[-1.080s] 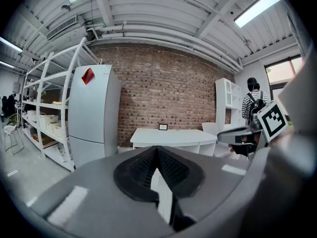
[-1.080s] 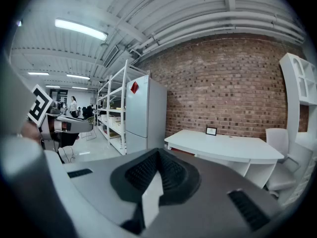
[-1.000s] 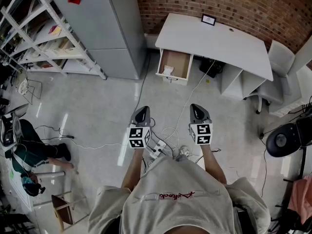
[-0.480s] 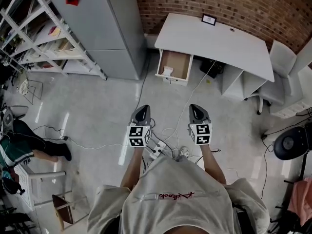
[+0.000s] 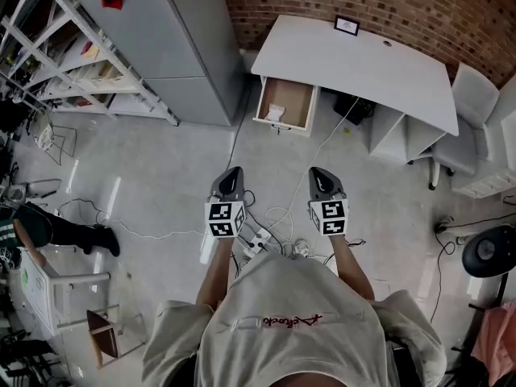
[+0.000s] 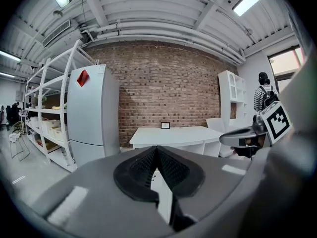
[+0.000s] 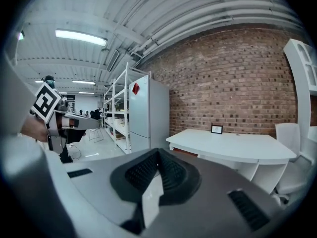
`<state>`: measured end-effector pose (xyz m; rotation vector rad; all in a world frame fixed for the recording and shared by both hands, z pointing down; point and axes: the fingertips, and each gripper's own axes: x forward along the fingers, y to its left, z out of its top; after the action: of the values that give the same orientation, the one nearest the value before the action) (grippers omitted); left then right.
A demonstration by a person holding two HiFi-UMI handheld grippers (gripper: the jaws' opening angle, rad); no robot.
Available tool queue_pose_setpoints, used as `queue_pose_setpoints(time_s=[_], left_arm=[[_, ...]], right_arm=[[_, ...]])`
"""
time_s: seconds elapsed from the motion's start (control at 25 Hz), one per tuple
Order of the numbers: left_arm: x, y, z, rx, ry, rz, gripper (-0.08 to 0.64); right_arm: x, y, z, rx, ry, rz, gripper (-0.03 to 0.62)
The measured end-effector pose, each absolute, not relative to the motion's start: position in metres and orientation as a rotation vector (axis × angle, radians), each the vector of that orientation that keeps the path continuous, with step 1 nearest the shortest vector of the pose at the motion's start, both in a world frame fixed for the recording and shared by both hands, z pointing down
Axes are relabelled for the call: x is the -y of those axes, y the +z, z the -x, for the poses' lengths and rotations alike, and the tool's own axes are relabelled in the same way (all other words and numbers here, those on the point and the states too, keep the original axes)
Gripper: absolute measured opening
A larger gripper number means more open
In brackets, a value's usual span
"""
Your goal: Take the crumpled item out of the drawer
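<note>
Crumpled item (image 5: pixel 274 113), white, lies near the front left corner of the open drawer (image 5: pixel 310 107), which juts out under the left end of the white desk (image 5: pixel 363 63). A wide stretch of floor (image 5: pixel 161 184) separates the drawer from the person, crossed by loose cables (image 5: pixel 278 216). The grey cabinet (image 5: pixel 169 39) crowds the drawer's left side. Both forearms reach forward, parallel. Left gripper (image 5: pixel 234 173) and right gripper (image 5: pixel 320 176) are clenched on nothing, side by side, well short of the drawer, with the item ahead between them.
</note>
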<state>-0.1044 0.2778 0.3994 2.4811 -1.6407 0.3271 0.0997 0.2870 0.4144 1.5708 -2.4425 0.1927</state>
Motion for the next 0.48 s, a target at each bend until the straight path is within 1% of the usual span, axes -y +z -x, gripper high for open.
queue_pose_setpoints(time_s=[0.32, 0.48], left_arm=[[-0.282, 0.404, 0.055, 1.681, 0.377, -2.452, 0.009], [-0.286, 0.401, 0.042, 1.697, 0.407, -2.459, 0.009]], right_arm=[[-0.286, 0.422, -0.14, 2.483, 0.214, -1.483, 0.012], [-0.289, 0.427, -0.155, 2.488, 0.248, -1.48, 0.012]])
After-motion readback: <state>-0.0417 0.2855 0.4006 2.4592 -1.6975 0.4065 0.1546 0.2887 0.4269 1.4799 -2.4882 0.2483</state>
